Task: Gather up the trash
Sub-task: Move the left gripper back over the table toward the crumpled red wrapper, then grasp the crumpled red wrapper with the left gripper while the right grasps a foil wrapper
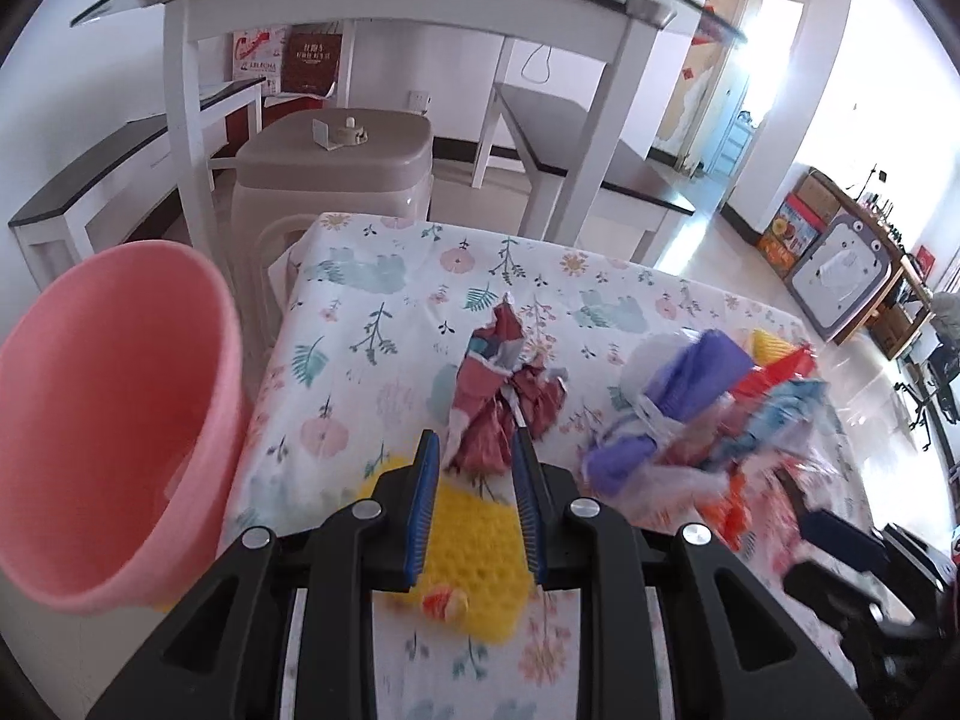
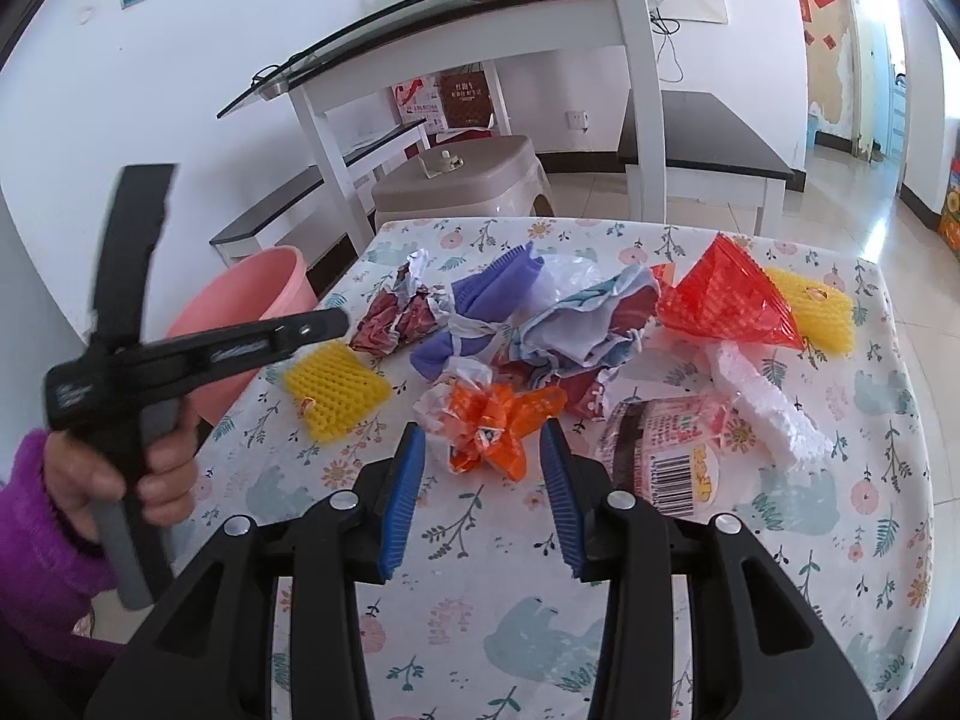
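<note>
Your left claw (image 1: pixel 474 450) stands partly open and empty, the red crumpled wrapper (image 1: pixel 504 396) just beyond its tips at twelve o'clock. Your right claw (image 2: pixel 483 444) gapes around the orange wrapper (image 2: pixel 498 420) without pinching it. The pink bin (image 1: pixel 114 408) sits at nine o'clock; light scraps may skid off the surface (image 1: pixel 372 276).

**Trash spread on the flowered table, pink bin at its edge**

A crumpled red wrapper (image 1: pixel 501 402) lies near the bin side; a yellow foam net (image 2: pixel 336 393) lies flat beside it; an orange wrapper (image 2: pixel 498 417), a purple bag (image 2: pixel 480 306), a red mesh net (image 2: pixel 726 294) and a white foam piece (image 2: pixel 762 402) lie in a loose heap; the pink bin (image 1: pixel 114 414) stands just beside the table's edge.
</note>
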A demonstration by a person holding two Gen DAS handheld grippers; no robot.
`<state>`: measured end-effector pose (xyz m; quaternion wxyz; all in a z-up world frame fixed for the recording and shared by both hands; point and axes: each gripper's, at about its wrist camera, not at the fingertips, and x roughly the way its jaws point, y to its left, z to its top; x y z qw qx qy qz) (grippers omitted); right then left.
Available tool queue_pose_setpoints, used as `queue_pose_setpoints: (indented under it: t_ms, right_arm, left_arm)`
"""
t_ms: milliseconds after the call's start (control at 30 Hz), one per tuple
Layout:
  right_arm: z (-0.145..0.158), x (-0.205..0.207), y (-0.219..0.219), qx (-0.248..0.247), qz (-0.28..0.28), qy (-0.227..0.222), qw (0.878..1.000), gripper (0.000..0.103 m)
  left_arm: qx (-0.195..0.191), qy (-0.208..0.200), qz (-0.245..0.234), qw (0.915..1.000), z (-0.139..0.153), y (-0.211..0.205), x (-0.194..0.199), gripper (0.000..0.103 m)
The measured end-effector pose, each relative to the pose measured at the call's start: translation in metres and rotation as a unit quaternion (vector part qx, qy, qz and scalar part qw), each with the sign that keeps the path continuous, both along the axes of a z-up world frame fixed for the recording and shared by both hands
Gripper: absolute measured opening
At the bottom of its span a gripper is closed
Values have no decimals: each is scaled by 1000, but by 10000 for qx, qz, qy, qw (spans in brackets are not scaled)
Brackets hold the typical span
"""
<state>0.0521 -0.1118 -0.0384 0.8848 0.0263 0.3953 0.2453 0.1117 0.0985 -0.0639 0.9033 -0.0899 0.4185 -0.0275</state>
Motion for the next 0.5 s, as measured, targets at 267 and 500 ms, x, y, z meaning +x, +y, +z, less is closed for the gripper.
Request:
queue_pose_setpoints:
  t_ms: [267, 500]
  right_arm:
    - [-7, 5, -3, 20, -55, 83, 9999, 41]
    - [-11, 10, -7, 42, -131, 185, 9997, 41]
  left_arm:
    - [-283, 301, -5, 9991, -22, -2, 26, 36]
    - [-192, 55, -39, 9998, -24, -13, 16, 27]
